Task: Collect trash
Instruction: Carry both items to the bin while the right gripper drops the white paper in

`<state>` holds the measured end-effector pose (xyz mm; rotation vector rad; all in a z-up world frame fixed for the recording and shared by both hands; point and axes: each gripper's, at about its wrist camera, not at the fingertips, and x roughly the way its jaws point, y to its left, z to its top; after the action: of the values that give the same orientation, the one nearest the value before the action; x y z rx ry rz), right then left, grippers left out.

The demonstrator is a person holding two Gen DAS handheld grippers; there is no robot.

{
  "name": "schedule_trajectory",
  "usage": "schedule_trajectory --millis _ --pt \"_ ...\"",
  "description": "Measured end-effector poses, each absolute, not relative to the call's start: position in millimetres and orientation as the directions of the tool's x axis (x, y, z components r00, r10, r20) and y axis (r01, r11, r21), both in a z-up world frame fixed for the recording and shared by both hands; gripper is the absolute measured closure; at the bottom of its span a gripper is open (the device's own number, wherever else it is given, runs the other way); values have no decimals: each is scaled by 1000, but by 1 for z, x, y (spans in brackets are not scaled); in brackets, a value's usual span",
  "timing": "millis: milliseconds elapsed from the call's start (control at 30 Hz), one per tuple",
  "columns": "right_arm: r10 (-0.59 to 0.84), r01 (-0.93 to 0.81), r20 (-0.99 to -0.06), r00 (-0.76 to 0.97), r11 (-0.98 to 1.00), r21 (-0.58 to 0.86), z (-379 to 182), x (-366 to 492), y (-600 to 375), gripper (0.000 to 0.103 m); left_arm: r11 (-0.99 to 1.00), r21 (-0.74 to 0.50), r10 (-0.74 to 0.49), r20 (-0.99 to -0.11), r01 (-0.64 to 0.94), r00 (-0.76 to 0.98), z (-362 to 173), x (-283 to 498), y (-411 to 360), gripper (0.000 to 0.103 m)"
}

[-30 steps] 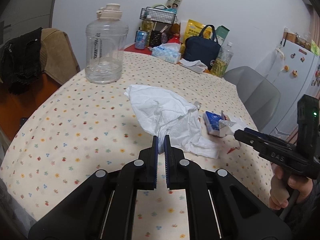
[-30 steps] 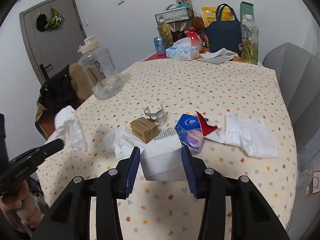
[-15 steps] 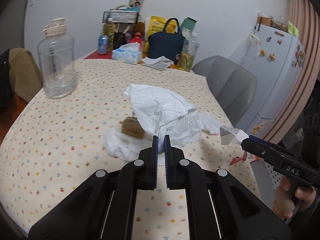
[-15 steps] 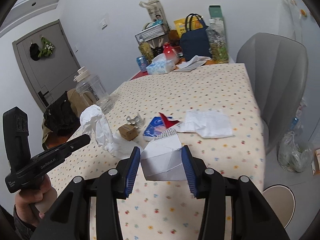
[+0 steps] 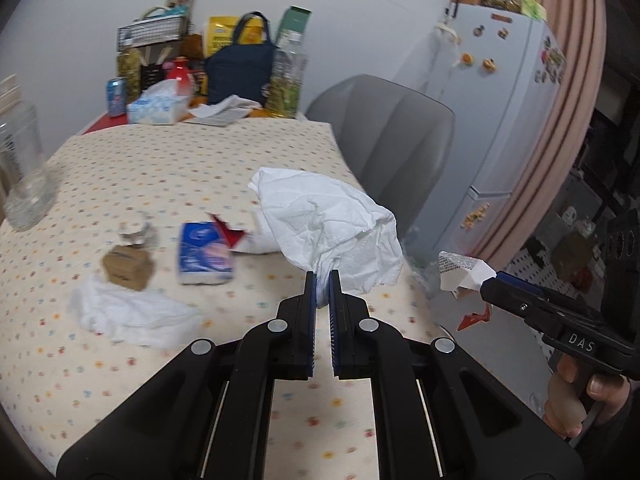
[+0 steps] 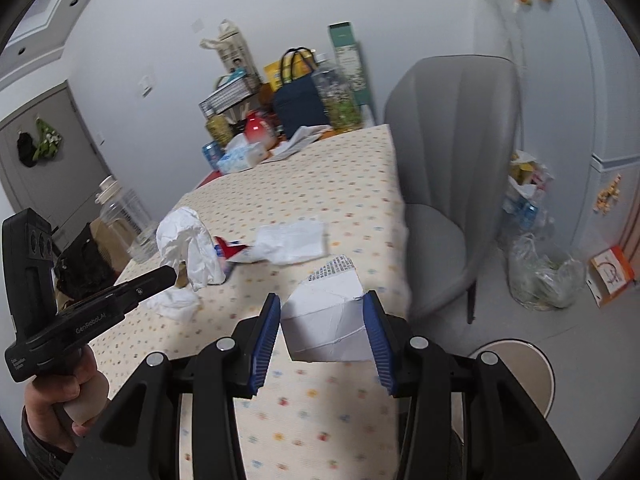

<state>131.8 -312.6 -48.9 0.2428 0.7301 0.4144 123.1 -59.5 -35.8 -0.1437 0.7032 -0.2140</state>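
My left gripper [image 5: 322, 280] is shut on a crumpled white tissue [image 5: 328, 220], held up over the table's right side. The right wrist view shows the same tissue [image 6: 188, 244] hanging from the left gripper [image 6: 170, 273]. My right gripper [image 6: 323, 322] is shut on a white milk carton [image 6: 326, 320] with a torn foil top, above the table's near right edge. In the left wrist view the carton [image 5: 460, 274] sticks out of the right gripper [image 5: 490, 280]. On the tablecloth [image 5: 168, 168] lie a blue tissue pack [image 5: 204, 252], a small brown box [image 5: 128, 268], another white tissue [image 5: 128, 312] and a foil scrap [image 5: 136, 232].
A grey chair [image 6: 448, 160] stands at the table's right side. Beyond it a clear plastic bag [image 6: 544, 276] sits on the floor by the fridge [image 5: 500, 100]. A round stool [image 6: 516, 364] is near me. A clear water jug [image 5: 20, 168] and bags crowd the far end.
Both grippers have swung right with the tissue and the carton still gripped. The chair, fridge and floor bag have come into view; the water jug has slid to the left edge.
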Motion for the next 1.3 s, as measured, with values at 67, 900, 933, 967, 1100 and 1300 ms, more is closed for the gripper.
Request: schedule_trajectory --millis 67,900,933,967,1100,1300 --pt "427 -249 -597 679 900 359 -53 132 -329 60 964 -199 -266 -634 179 727 -39 129 -78 96" --pt "194 113 -678 709 917 381 -137 138 -502 34 900 -150 -372 -754 408 542 -90 188 -250 96" --pt "185 127 -677 712 915 383 -137 135 -510 34 899 -150 -373 -758 412 536 -91 189 -252 96" --pt "179 135 -677 714 913 384 -138 133 -515 34 895 -149 -374 -763 420 527 -93 190 -258 96" --pt "148 174 -671 727 905 388 -134 118 -539 33 882 -139 -378 -779 450 501 -99 192 -281 96" --pt "102 222 -666 739 897 384 -127 99 -566 33 858 -144 -394 -800 492 453 -109 193 -316 96"
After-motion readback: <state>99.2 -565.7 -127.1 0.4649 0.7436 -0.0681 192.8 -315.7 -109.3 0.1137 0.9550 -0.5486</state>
